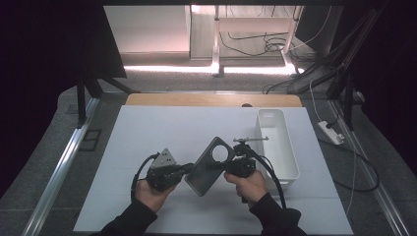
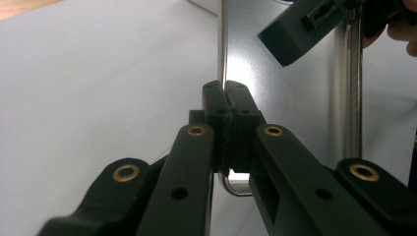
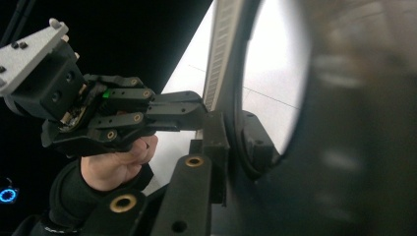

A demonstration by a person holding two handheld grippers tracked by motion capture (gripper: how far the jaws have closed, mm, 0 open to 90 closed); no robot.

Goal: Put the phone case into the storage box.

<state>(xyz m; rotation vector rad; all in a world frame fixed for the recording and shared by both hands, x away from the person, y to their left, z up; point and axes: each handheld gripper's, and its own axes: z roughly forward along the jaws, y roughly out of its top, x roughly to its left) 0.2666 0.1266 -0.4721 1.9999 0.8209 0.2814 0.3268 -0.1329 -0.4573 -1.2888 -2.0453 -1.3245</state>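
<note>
Both the left tongs (image 1: 189,168) and right tongs (image 1: 220,164) are clamped on the grey phone case (image 1: 209,167), held above the table (image 1: 147,132).

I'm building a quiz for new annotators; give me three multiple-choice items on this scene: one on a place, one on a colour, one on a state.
1. Where does the white bin stand?
A. at the table's left edge
B. on the table's right side
C. on the floor

2. What colour is the flat case with the round hole?
A. dark grey
B. red
C. yellow

3. How do the left tongs stand?
A. wide open over the table
B. lying on the table
C. shut on the case's edge

Answers: 1 B, the white bin sits right of both hands on the white table. 2 A, the case looks dark grey in the high view. 3 C, the left tongs pinch the case's thin edge in the left gripper view; the right tongs grip it by the hole's rim.
</note>
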